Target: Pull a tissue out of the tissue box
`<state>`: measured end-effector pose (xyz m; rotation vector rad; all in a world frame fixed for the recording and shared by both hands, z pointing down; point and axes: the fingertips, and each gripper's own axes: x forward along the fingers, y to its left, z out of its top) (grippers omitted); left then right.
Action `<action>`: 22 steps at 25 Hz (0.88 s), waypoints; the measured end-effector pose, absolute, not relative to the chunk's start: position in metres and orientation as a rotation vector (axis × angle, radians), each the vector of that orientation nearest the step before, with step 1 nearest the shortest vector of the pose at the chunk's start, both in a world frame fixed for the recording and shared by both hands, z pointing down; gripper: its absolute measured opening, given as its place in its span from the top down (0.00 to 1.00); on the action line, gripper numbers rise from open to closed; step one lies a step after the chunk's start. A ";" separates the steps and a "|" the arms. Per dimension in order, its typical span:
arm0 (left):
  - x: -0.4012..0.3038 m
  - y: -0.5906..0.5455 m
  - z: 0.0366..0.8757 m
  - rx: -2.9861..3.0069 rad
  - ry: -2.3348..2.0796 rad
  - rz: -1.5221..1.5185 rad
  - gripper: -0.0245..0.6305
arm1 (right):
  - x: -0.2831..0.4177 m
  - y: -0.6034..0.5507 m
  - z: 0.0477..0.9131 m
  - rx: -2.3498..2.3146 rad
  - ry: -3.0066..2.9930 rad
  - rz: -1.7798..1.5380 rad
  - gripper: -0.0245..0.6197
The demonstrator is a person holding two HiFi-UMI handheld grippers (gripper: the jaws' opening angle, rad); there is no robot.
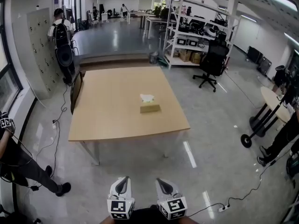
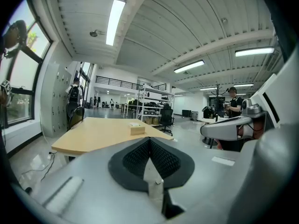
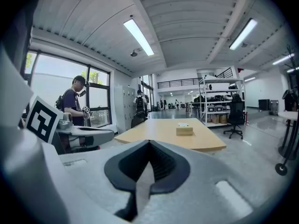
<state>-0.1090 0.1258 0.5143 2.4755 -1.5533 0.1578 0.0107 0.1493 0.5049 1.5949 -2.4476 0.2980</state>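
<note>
A tan tissue box [image 1: 150,108] with a white tissue [image 1: 147,97] sticking up from its top sits near the middle of a light wooden table [image 1: 107,111]. Both grippers are held low at the bottom of the head view, well short of the table's near edge. My left gripper [image 1: 123,180] and right gripper [image 1: 161,181] are side by side, each with jaws closed together and nothing between them. The box shows far ahead in the left gripper view [image 2: 137,129] and in the right gripper view [image 3: 184,130].
A dark chair [image 1: 75,90] stands at the table's left side. A black office chair [image 1: 213,59] and white shelving [image 1: 194,29] are behind on the right. People stand at the left [image 1: 61,36], lower left [image 1: 14,160] and right edge [image 1: 285,136]. Cables cross the floor.
</note>
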 end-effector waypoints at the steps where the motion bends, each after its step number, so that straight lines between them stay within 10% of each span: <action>1: -0.109 0.125 0.514 2.475 -1.552 0.157 0.93 | 0.011 0.149 0.505 1.597 -2.445 0.299 0.98; 22: -0.103 0.123 0.521 2.444 -1.568 0.176 0.93 | 0.023 0.143 0.510 1.621 -2.457 0.367 0.98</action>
